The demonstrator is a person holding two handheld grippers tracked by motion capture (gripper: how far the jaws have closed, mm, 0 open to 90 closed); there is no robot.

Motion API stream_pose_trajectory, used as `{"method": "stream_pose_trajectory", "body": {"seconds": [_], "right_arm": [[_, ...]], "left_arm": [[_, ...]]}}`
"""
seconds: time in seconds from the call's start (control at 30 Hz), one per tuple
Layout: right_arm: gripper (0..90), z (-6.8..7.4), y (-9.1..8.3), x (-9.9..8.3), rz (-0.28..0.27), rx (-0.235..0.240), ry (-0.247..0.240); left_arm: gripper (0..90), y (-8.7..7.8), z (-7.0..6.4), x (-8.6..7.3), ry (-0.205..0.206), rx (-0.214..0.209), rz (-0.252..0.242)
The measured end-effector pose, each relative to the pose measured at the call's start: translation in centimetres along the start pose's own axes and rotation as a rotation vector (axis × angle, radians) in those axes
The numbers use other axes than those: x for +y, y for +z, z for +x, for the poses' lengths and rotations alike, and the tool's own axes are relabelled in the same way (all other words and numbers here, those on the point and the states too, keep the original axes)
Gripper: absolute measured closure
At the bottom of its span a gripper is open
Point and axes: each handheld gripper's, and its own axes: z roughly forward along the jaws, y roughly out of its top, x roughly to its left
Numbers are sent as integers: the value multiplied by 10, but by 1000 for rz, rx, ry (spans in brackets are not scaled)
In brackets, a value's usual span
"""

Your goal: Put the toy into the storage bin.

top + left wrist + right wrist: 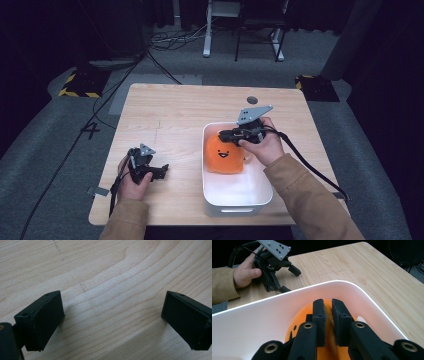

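Note:
An orange plush toy (225, 155) with a smiling face lies in the far half of a white bin (237, 205). My right gripper (223, 135) reaches into the bin from the right, its jaws nearly closed and pinching the top of the toy. In the right gripper view the narrow gap of the right gripper (327, 301) shows orange fabric of the toy (303, 311). My left gripper (162, 171) rests low over the bare wood left of the bin, held open. In its own view the left gripper (112, 296) has nothing between its jaws.
The wooden table (170, 115) has a round cable hole (252, 100) near its far edge. The bin's near half (235, 187) holds nothing. Black cables trail from both grippers off the table's front. The left hand and left gripper (290, 280) show beyond the bin rim (262, 301).

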Motion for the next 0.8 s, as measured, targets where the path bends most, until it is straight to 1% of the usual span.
{"method": "stream_pose_trajectory", "body": {"seconds": [0.1,0.13,0.17,0.27,0.33,0.43,0.53,0.57,0.7,0.8], "right_arm": [[814,1,2,0,31,-6,6],[811,1,4,1,56,-11,2],[811,1,4,1,56,-11,2],[805,3,7,1,100,-24,-10],[803,2,7,1,99,-23,-5],[786,1,7,1,116,-20,18],[766,0,6,2,125,-29,28],[748,0,5,2,127,-28,29],[719,1,3,3,126,-19,36],[681,2,1,3,117,-23,37]], "left_arm": [[44,0,0,0,0,0,0],[45,0,0,0,0,1,-1],[45,0,0,0,0,1,-1],[44,0,0,0,0,0,0],[45,0,0,0,2,3,-1],[45,0,0,0,2,3,-1],[45,0,0,0,1,3,-2],[45,0,0,0,1,3,-2],[45,0,0,0,2,2,-1],[44,0,0,0,2,3,-1]]}}
